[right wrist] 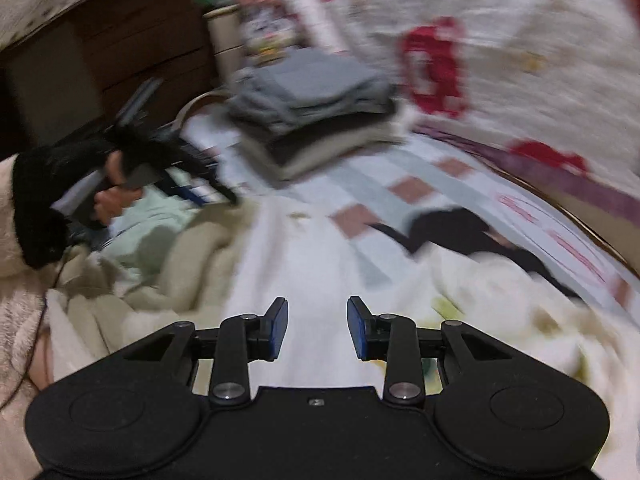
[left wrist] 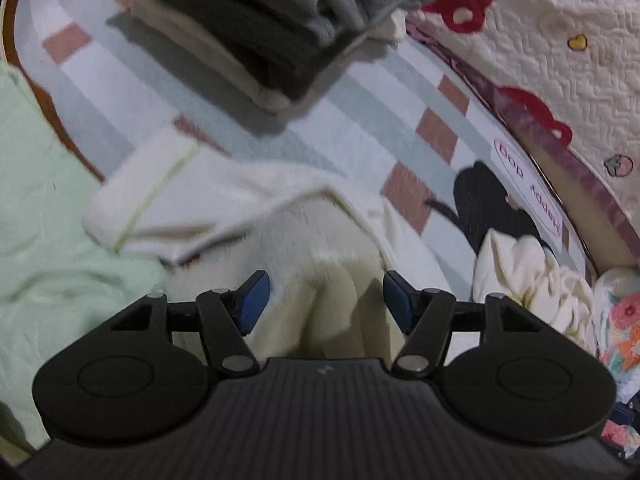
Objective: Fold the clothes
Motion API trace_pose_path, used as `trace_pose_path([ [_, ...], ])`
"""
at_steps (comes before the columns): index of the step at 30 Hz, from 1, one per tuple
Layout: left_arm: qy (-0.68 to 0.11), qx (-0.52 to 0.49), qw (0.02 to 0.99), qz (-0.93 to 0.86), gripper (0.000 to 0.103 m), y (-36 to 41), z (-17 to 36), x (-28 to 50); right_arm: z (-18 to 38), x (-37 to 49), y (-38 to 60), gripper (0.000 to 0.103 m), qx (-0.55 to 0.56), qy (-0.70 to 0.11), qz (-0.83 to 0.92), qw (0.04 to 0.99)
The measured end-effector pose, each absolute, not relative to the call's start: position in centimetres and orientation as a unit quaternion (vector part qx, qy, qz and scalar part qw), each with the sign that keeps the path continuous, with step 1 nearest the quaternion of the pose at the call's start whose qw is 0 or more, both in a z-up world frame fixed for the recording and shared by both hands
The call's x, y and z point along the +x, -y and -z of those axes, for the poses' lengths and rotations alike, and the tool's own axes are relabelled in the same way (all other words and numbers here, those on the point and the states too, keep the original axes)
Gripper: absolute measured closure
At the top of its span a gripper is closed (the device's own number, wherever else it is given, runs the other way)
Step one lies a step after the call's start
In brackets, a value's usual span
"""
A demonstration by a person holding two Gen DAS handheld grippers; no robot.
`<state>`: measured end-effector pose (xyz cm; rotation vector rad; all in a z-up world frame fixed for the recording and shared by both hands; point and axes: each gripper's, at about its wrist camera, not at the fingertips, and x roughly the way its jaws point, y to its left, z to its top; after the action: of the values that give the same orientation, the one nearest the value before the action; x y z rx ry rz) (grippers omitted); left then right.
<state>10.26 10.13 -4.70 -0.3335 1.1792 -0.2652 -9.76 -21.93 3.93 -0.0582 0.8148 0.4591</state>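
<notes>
A cream fleece garment (left wrist: 304, 240) lies rumpled on the striped mat (left wrist: 360, 100), with a cuffed sleeve (left wrist: 136, 192) stretched to the left. My left gripper (left wrist: 326, 296) hovers over it, jaws apart, with nothing pressed between the blue pads (left wrist: 252, 304). A pale green garment (left wrist: 48, 220) lies at the left. A stack of folded grey and beige clothes (left wrist: 256, 20) sits at the back of the mat. My right gripper (right wrist: 317, 328) is open over white cloth (right wrist: 312, 264), holding nothing. The right wrist view is blurred; it shows the stack (right wrist: 316, 112) and a hand (right wrist: 116, 192) on the other gripper's handle.
A quilt with red flowers (left wrist: 560, 40) rises along the right edge of the mat. A crumpled white cloth (left wrist: 532, 280) and a floral fabric (left wrist: 624, 320) lie at the right. Dark wooden furniture (right wrist: 140, 40) stands behind the mat at the left.
</notes>
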Motion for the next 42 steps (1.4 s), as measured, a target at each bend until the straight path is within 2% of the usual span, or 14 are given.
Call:
trace_pose_path([
  [5,-0.548,-0.11,0.816,0.146,0.041,-9.3,4.2,12.6,-1.8,-2.9,16.0,0.061,-0.048,-0.451,-0.272,0.849],
  [7,-0.549,-0.086,0.821,0.135,0.041,-10.0,4.4,13.5,-0.6,-0.2,13.9,0.069,-0.053,-0.483,-0.285,0.827],
  [8,-0.551,-0.058,0.822,0.128,0.041,-10.4,4.8,13.7,0.3,0.5,12.8,0.078,-0.071,-0.495,-0.285,0.818],
  [11,-0.547,0.025,0.828,0.122,0.041,-11.7,6.2,14.2,2.3,1.5,11.0,0.078,-0.084,-0.503,-0.281,0.813],
  [14,-0.545,0.079,0.821,0.152,0.041,-13.4,8.2,14.5,3.6,1.9,10.2,0.069,-0.123,-0.484,-0.24,0.832],
  [16,-0.554,0.066,0.81,0.184,0.041,-14.8,9.4,14.6,4.4,2.1,10.3,0.069,-0.123,-0.481,-0.232,0.836],
  [17,-0.549,0.064,0.809,0.199,0.041,-15.2,9.6,14.5,4.8,2.2,10.4,0.073,-0.122,-0.48,-0.229,0.838],
  [18,-0.544,0.062,0.809,0.214,0.041,-15.5,9.8,14.4,4.9,2.2,10.7,0.1,-0.104,-0.48,-0.236,0.838],
  [32,-0.497,0.186,0.813,0.241,0.042,-12.8,11.7,13.3,-0.9,1.0,15.5,0.101,0.07,-0.328,-0.199,0.921],
  [33,-0.492,0.189,0.817,0.234,0.044,-12.8,11.7,13.4,-1.0,0.9,15.7,0.101,0.08,-0.325,-0.202,0.92],
  [34,-0.488,0.193,0.821,0.227,0.063,-12.8,11.7,13.4,-0.9,0.9,15.9,0.101,0.087,-0.323,-0.204,0.92],
  [35,-0.482,0.198,0.825,0.219,0.095,-12.7,11.7,13.5,-0.8,0.8,16.0,0.101,0.094,-0.322,-0.206,0.919],
  [36,-0.474,0.213,0.828,0.21,0.1,-12.5,11.1,13.5,-0.7,0.7,16.1,0.101,0.096,-0.318,-0.206,0.92],
  [42,-0.403,0.159,0.889,0.146,0.1,-14.9,3.1,13.7,-0.7,0.1,16.4,0.101,0.117,-0.315,-0.209,0.918],
])
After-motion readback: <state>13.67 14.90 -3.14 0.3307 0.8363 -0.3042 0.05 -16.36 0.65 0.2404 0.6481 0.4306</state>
